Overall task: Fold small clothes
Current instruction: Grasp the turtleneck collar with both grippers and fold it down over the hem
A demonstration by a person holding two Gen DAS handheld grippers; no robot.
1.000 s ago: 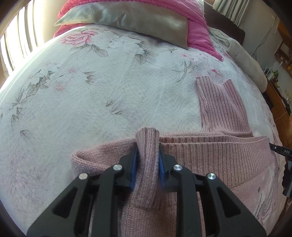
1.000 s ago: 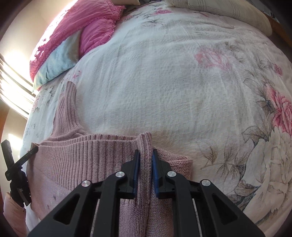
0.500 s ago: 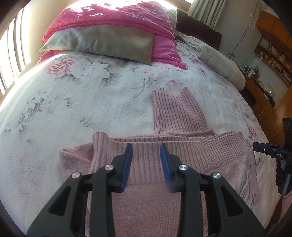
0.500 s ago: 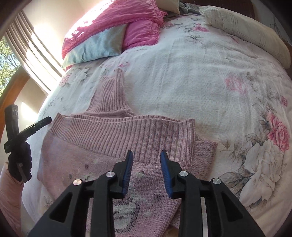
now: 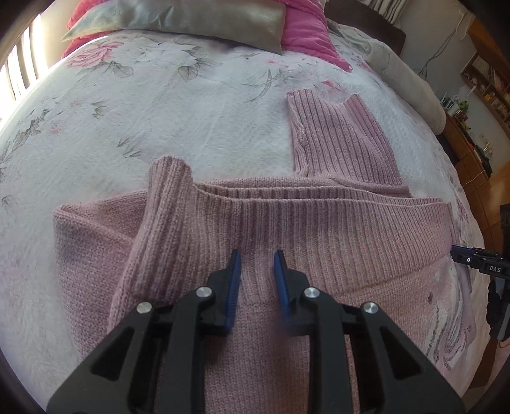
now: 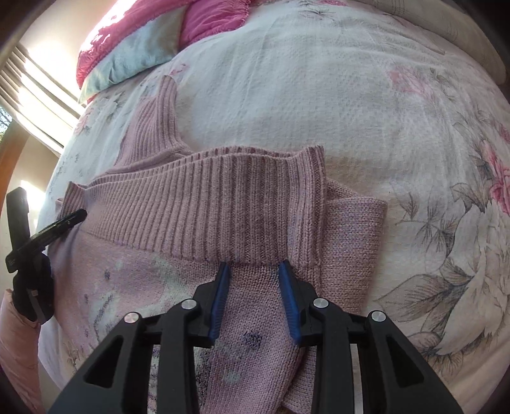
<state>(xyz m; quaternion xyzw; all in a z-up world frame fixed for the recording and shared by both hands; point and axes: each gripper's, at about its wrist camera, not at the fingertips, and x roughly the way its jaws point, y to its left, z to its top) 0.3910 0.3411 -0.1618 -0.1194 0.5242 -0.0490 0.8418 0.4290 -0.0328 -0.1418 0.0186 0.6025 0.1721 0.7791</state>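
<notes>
A: Item one, far left of the sweater?
B: Left claw (image 5: pixel 256 254), black arms, blue pads, jaws parted and holding nothing. It hovers over the pink knit sweater (image 5: pixel 318 223), just short of the ribbed hem band.

A: The sweater itself?
B: Lying flat on the floral bedspread (image 5: pixel 159 105), folded so the ribbed hem band (image 6: pixel 223 203) runs across the top. One ribbed sleeve (image 5: pixel 338 140) extends past the band onto the bedspread. At the band's left end in the left wrist view, a corner stands up slightly (image 5: pixel 170 172). A pale knitted motif (image 6: pixel 127 286) shows below the band.

A: Right of the sweater?
B: Right claw (image 6: pixel 255 266), same build, jaws spread apart and empty, tips at the lower edge of the band. A folded side panel (image 6: pixel 353 229) sticks out beside the band there.

A: Beyond the sweater?
B: A grey-green pillow (image 5: pixel 191 19) on a bright pink quilt (image 5: pixel 306 32) at the head of the bed, and a pale bolster (image 5: pixel 411 86) along the far edge.

A: Anything else?
B: A pink sleeve (image 6: pixel 19 344) below the left claw's handle, seen from the right wrist view.
</notes>
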